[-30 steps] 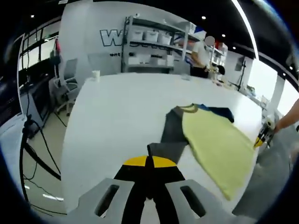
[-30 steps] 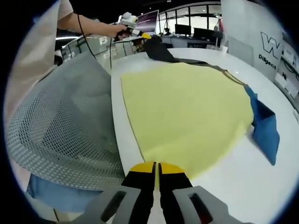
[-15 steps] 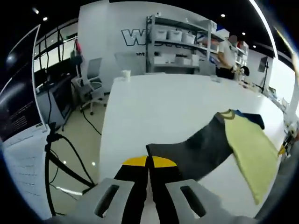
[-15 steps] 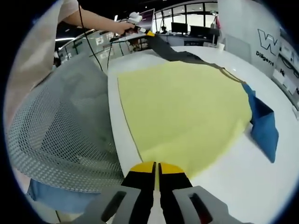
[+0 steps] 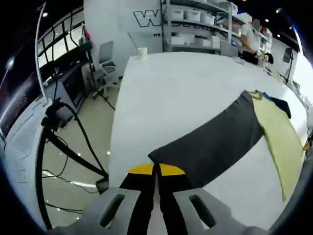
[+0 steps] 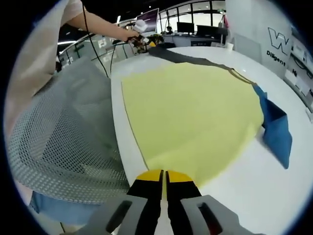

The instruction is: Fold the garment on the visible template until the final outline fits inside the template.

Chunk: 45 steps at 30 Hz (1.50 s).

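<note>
1. Left gripper [image 5: 156, 171]: jaws pressed together on the near corner of the dark grey sleeve [image 5: 210, 144] of the shirt [image 6: 190, 112], which stretches away from the fingertips up and to the right across the white table [image 5: 171, 93].
2. Past the sleeve, far from the left fingers, the yellow body of the shirt lies flat, with a blue sleeve [image 6: 276, 129] beyond it.
3. Right gripper [image 6: 163, 177]: jaws closed on the yellow hem at the table edge; the shirt fans out straight ahead of the fingertips.
4. In the right gripper view, the left gripper shows far ahead in a hand [image 6: 129, 35], at the dark sleeve's end.
5. A mesh chair back [image 6: 63, 132] sits just left of the right fingers.
6. Far ahead of the left fingers: a cup [image 5: 142, 51] on the table, and shelves [image 5: 195, 27] holding white boxes; their contents cannot be told.
</note>
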Each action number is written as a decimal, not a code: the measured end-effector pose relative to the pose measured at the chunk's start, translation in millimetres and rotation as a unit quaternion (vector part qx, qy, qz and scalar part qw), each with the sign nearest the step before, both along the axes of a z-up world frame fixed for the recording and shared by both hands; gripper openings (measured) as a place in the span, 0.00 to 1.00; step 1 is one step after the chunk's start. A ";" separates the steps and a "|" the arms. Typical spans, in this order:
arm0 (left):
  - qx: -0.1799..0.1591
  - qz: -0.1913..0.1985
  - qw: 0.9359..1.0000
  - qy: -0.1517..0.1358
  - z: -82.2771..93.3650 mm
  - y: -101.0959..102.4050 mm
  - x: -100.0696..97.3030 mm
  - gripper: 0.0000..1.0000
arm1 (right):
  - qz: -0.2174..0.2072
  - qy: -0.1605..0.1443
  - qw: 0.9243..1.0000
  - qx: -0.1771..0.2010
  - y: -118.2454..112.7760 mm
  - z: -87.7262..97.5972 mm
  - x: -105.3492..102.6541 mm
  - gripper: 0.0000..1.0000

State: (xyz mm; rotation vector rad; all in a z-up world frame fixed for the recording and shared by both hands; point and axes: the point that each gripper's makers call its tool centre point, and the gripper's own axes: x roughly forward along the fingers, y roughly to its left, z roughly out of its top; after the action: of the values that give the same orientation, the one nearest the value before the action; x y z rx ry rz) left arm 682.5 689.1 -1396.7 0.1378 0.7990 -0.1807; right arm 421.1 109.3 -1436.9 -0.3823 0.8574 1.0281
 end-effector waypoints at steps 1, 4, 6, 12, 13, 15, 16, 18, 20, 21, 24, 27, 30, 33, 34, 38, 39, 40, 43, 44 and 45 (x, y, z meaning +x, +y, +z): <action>-0.003 0.008 1.000 0.007 -4.2 2.2 -3.8 0.01 | 0.000 0.000 1.000 0.000 -0.3 0.0 0.3 0.00; 0.001 0.014 1.000 0.016 -9.3 4.4 -10.2 0.01 | -0.001 -0.001 1.000 -0.001 -0.9 0.3 1.0 0.00; -0.002 0.017 1.000 0.020 -11.5 2.7 -13.6 0.01 | -0.002 -0.002 1.000 -0.002 -1.8 0.6 1.4 0.00; -0.004 0.022 0.999 0.028 -16.9 2.4 -15.5 0.01 | -0.008 -0.004 1.000 -0.001 -2.2 2.1 2.5 0.00; -0.007 0.026 0.999 0.031 -18.4 3.2 -16.5 0.01 | -0.009 -0.005 1.000 0.000 -2.0 2.9 3.0 0.00; -0.023 0.033 0.999 0.025 -17.3 2.2 -16.4 0.01 | -0.012 -0.007 1.000 0.002 -2.3 4.8 4.0 0.00; -0.023 0.036 0.999 0.025 -17.5 4.8 -17.2 0.01 | -0.012 -0.008 1.000 0.002 -2.9 5.5 4.4 0.00; -0.030 0.042 0.998 0.025 -17.4 6.5 -17.8 0.01 | -0.013 -0.008 1.000 0.001 -4.2 6.0 4.7 0.00; -0.038 0.047 0.998 0.024 -17.7 7.8 -17.9 0.02 | -0.014 -0.009 1.000 0.001 -5.8 6.2 4.8 0.00; -0.040 0.049 0.998 0.027 -19.4 8.6 -18.8 0.02 | -0.014 -0.009 1.000 0.000 -6.5 5.9 4.8 0.00; -0.039 0.057 0.997 0.032 -21.0 11.4 -23.3 0.02 | -0.019 -0.008 1.000 0.000 -7.6 5.7 5.3 0.00; -0.035 0.061 0.997 0.031 -19.1 14.4 -27.4 0.00 | -0.020 -0.010 1.000 0.000 -7.3 6.5 6.0 0.00; -0.033 0.062 0.997 0.017 -10.8 13.7 -28.7 0.00 | -0.027 -0.013 1.000 0.004 -7.4 9.1 9.0 0.00; -0.040 0.058 0.997 0.013 -5.4 7.5 -30.1 0.01 | -0.034 -0.018 0.999 0.007 -9.8 11.4 14.8 0.00; -0.040 0.056 0.998 0.010 -3.2 4.9 -30.5 0.01 | -0.038 -0.020 0.999 0.009 -10.7 12.9 17.4 0.00; -0.049 0.041 0.998 -0.003 5.8 -11.0 -31.1 0.03 | -0.060 -0.033 0.998 0.015 -19.8 17.0 32.6 0.00; -0.051 0.036 0.998 -0.005 7.3 -16.2 -31.8 0.04 | -0.071 -0.037 0.997 0.019 -23.2 19.1 38.8 0.00; -0.051 0.031 0.998 -0.006 7.6 -19.1 -31.7 0.05 | -0.079 -0.040 0.996 0.024 -25.3 20.9 43.0 0.00; -0.055 0.017 0.998 -0.007 9.6 -32.1 -34.2 0.06 | -0.100 -0.051 0.993 0.029 -36.9 25.7 59.1 0.00; -0.055 0.015 0.998 -0.007 10.3 -34.8 -35.1 0.07 | -0.106 -0.053 0.993 0.030 -40.0 27.1 63.3 0.00; -0.056 0.013 0.998 -0.008 11.3 -37.6 -36.0 0.07 | -0.110 -0.058 0.992 0.030 -43.8 28.8 68.3 0.00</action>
State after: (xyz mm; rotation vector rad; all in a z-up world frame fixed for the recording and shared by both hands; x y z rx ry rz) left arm 646.5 651.5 -1385.4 0.0237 0.7729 -0.1994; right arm 489.4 65.4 -1408.1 -0.2854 0.7445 0.8169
